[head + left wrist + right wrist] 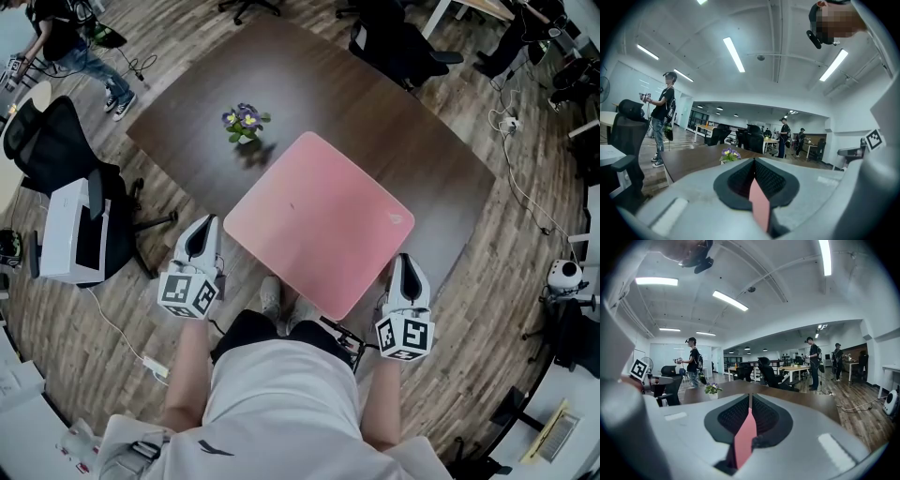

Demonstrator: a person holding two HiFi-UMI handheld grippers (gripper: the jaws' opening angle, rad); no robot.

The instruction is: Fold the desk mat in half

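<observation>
The left tool (202, 228) and right tool (404, 265) each pinch a near corner of the pink desk mat (314, 220), so the fold seems ready to begin: lift both corners and carry them to the far edge.

- desk mat (319, 220): matt, smooth pink sheet
- table (375, 112): dark wood-grain top, faint sheen
- floor (506, 300): wood-look planks
- left gripper (753, 164): matt grey plastic shell, black ribbed pads (771, 176)

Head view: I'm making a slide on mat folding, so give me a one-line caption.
Left gripper and right gripper each clamp an edge of the pink desk mat on the brown table.
</observation>
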